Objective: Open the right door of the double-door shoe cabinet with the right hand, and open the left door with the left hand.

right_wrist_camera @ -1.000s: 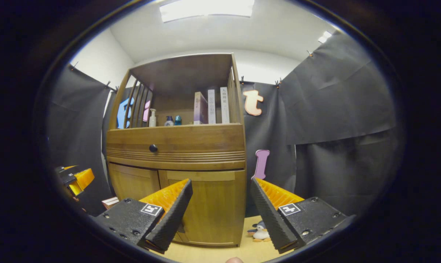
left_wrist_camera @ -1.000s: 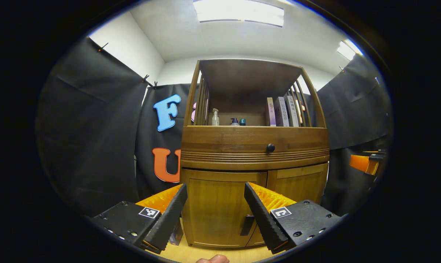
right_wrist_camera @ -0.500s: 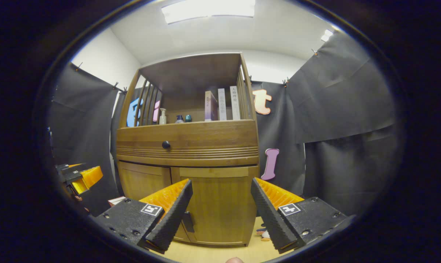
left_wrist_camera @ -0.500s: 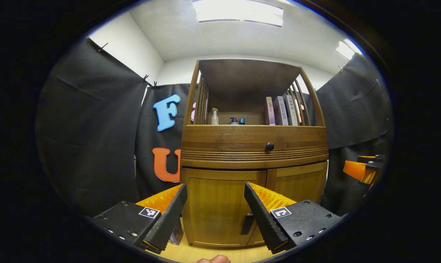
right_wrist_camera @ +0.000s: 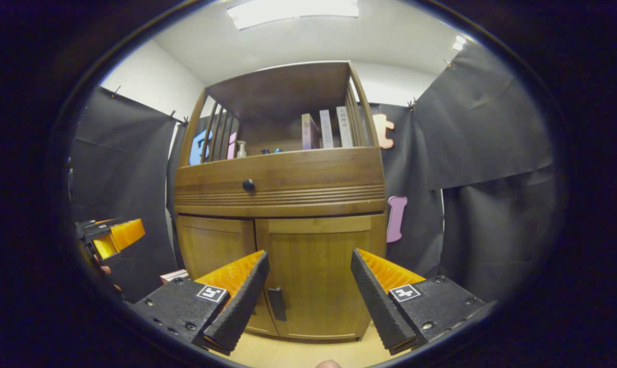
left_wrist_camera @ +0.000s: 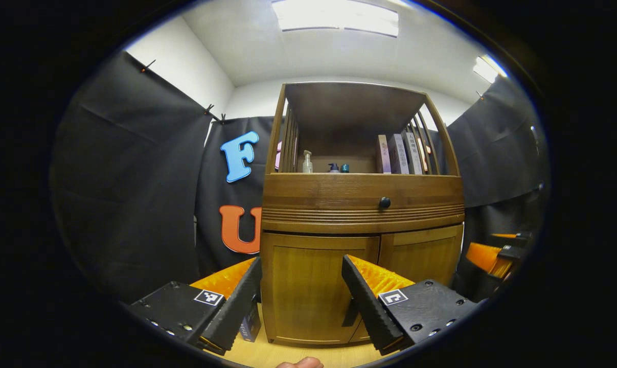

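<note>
The wooden shoe cabinet (left_wrist_camera: 362, 204) stands ahead with both lower doors shut. In the left gripper view my left gripper (left_wrist_camera: 301, 263) is open, short of the left door (left_wrist_camera: 308, 281); that door's dark handle (left_wrist_camera: 350, 313) peeks beside the right finger. The right door (left_wrist_camera: 420, 255) lies beyond it. In the right gripper view my right gripper (right_wrist_camera: 309, 255) is open in front of the right door (right_wrist_camera: 321, 281), whose dark handle (right_wrist_camera: 276, 304) sits between the fingers, low and to the left. Neither gripper touches the cabinet.
A drawer with a black knob (left_wrist_camera: 384, 203) runs above the doors. The open shelf holds bottles (left_wrist_camera: 306, 162) and books (left_wrist_camera: 397, 153). A small box (left_wrist_camera: 249, 327) lies on the wooden floor by the cabinet's left foot. Black cloth walls flank both sides.
The right gripper has swung and moved closer, so the right door is now centred between its fingers. The left gripper has shifted only slightly. Both doors stay shut.
</note>
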A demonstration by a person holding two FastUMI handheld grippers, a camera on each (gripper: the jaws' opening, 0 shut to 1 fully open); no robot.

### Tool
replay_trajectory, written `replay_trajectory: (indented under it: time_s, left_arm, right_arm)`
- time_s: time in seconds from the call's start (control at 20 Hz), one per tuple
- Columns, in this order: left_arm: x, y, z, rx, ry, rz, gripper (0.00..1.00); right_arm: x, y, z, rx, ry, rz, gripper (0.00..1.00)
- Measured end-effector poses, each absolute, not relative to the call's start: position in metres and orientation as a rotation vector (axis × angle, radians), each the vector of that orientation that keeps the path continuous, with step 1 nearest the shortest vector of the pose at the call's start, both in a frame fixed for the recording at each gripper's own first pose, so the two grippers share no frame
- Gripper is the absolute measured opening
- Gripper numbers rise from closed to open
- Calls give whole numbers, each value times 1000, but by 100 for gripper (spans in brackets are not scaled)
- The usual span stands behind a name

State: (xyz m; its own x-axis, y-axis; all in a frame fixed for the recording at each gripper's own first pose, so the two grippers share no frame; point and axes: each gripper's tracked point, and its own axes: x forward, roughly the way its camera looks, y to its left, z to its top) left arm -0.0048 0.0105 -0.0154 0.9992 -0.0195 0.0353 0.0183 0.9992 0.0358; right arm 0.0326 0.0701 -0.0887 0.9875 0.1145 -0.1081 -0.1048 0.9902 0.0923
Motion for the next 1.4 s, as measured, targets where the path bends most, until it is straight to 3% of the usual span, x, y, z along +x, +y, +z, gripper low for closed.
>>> replay_trajectory:
  time_s: [0.2,0.25,0.6,0.75,0.8,0.85,1.15,1.4]
  left_arm:
    - [-3,29,-17,27,-37,13,95]
    - [-4,33,-17,34,-42,18,100]
    - [-2,53,-20,80,-45,31,100]
    - [-2,62,-24,77,-41,39,100]
    - [-1,66,-25,75,-39,45,94]
    - [0,70,-27,74,-35,52,100]
    - [10,79,-40,62,-1,63,94]
    - [16,82,-52,50,19,55,94]
  right_arm:
    - [52,75,-119,88,146,105,100]
    - [59,77,-129,90,155,105,100]
    - [96,95,-209,85,270,101,100]
    - [116,98,-228,79,294,96,100]
    - [121,98,-233,77,299,95,100]
    - [122,99,-238,77,306,96,100]
    - [141,100,-264,49,339,90,100]
    - [137,132,-281,51,381,168,97]
